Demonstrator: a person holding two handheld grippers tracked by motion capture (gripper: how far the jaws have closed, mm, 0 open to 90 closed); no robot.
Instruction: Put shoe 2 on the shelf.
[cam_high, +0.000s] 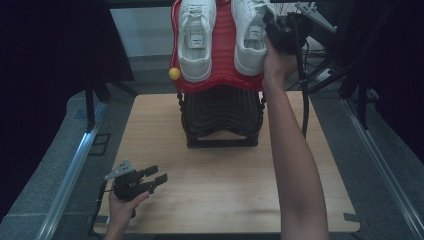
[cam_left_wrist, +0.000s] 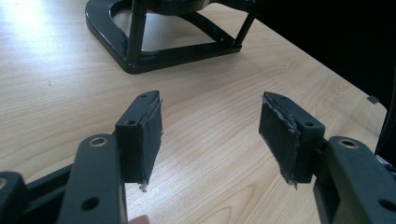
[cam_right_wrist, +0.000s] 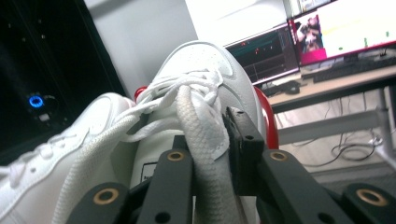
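Right tongs (arm outstretched) pinch a lace; left tongs rest spread.

The high view is dim and slightly soft, with deep black at the upper left and right of the frame. Strong glare is seen on the tabletop at the upper left of the left gripper view. In the right gripper view, the bright monitors at upper right are overexposed and blurred.
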